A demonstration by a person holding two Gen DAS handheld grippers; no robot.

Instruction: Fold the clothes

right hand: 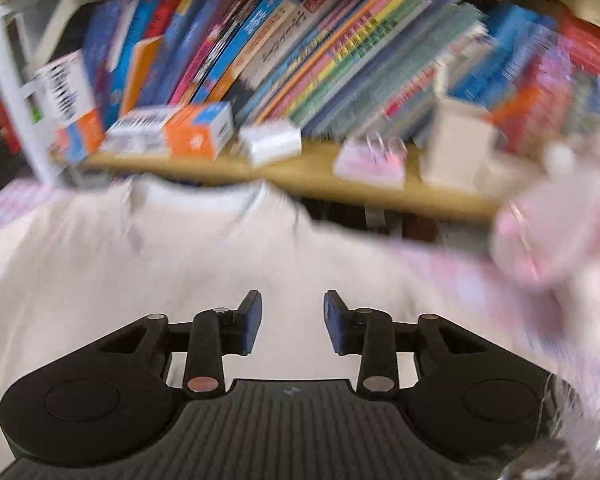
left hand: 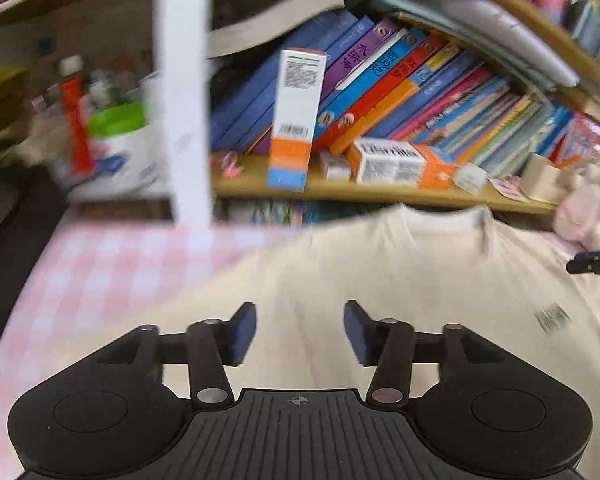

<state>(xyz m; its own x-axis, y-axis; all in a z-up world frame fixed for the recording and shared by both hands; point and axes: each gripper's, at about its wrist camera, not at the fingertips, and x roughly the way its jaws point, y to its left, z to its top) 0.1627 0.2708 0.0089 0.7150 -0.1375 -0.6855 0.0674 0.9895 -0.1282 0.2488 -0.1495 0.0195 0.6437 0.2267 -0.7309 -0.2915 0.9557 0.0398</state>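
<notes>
We hover both empty, parted grippers, left (left hand: 300, 332) and right (right hand: 293, 322), above the soft, light cream cotton T-shirt (left hand: 380, 272), judging its hem edge below us the best hold.

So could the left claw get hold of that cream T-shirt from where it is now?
Probably yes. The left claw is open and empty, right above the T-shirt, which lies spread on the pink checked cloth. Nothing sits between them.

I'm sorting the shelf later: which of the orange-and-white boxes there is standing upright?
The tall box leaning against the blue books; its orange band sits low. The other orange-and-white box lies flat on the shelf to its right.
</notes>
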